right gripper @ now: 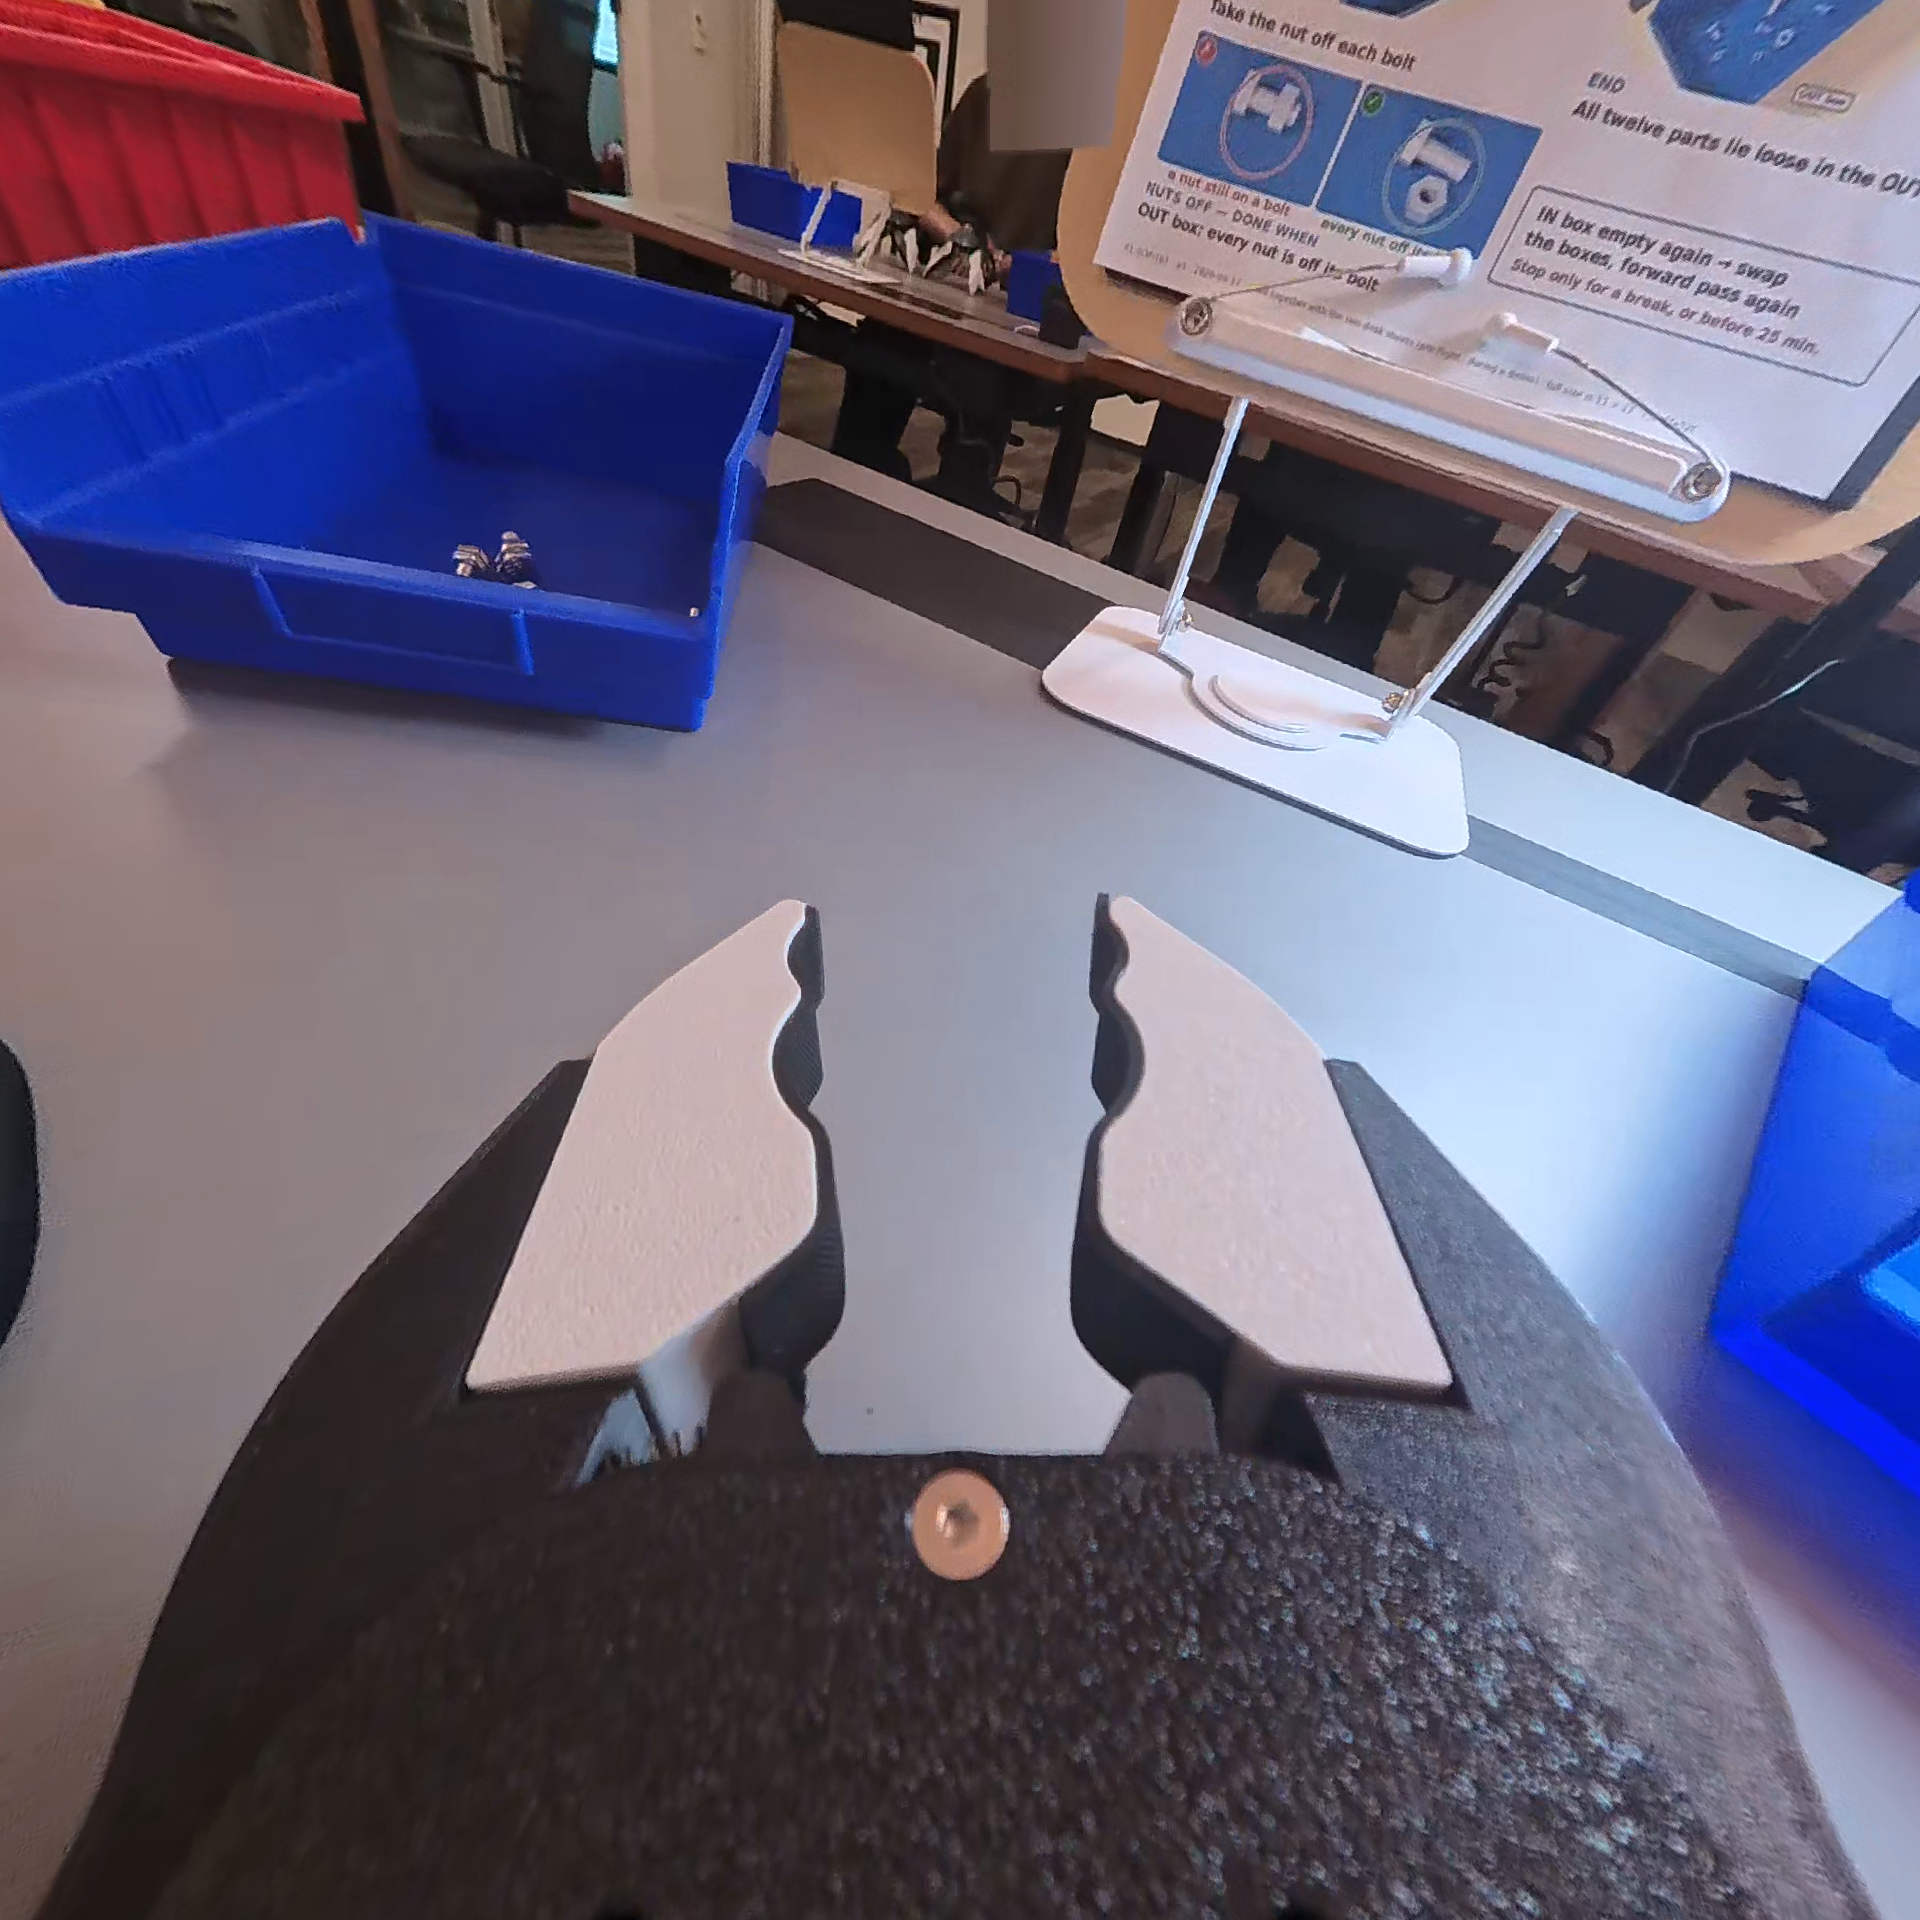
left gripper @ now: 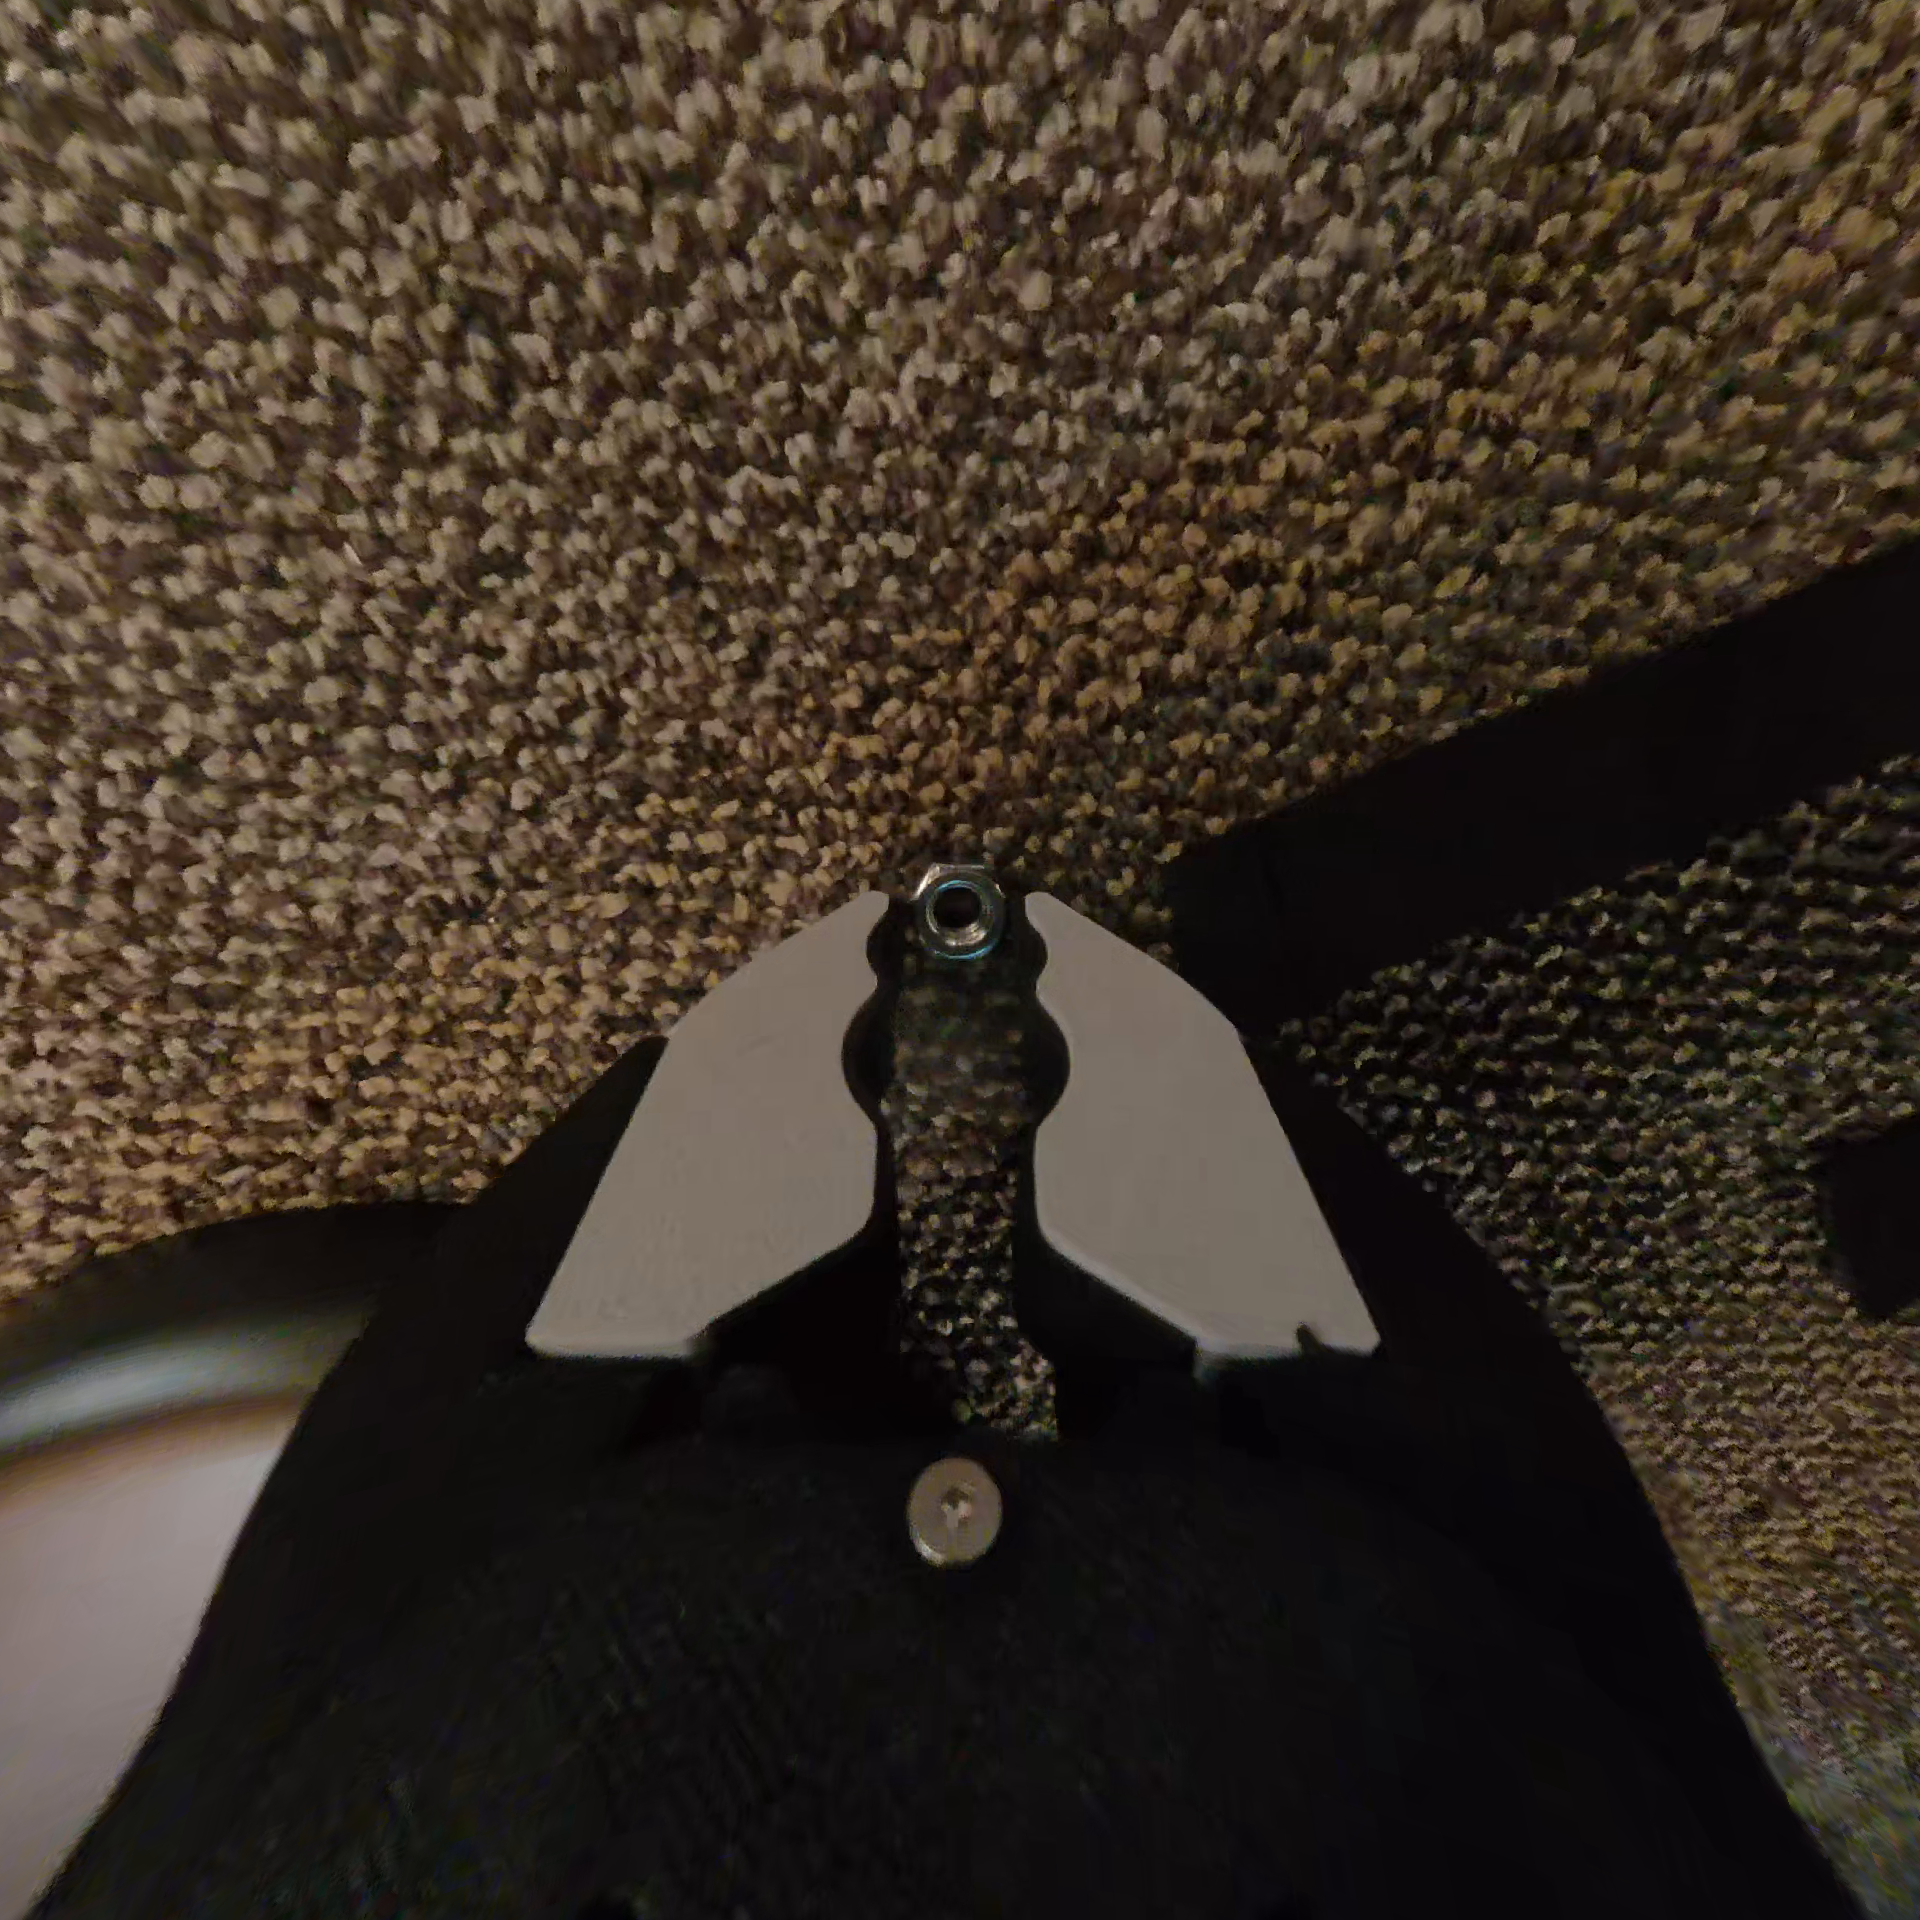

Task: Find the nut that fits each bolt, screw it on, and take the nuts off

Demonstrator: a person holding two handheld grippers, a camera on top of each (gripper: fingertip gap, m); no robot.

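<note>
Pinching a small nut (left gripper: 958,912) by the very tips over the carpet (left gripper: 727,416), the left gripper (left gripper: 958,920) risks dropping it into the pile, while the right gripper (right gripper: 954,925) hangs released and empty above the bench (right gripper: 312,935), bolts (right gripper: 494,561) waiting in the blue bin (right gripper: 395,634) beyond.

Left view dim, warm, shadowed, right view bright, fisheye-warped, edges blurry

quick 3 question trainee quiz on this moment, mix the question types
1. True or false: the left gripper is pinching a nut at its fingertips.
2. The surface beyond that nut is: A carpet, B the grey table, C a red bin.
3. Fill in: the right gripper is ____ and holds nothing.

Key: 1 true; 2 A; 3 open. For reference, a few bolts lie in the blue bin on the table.
</note>
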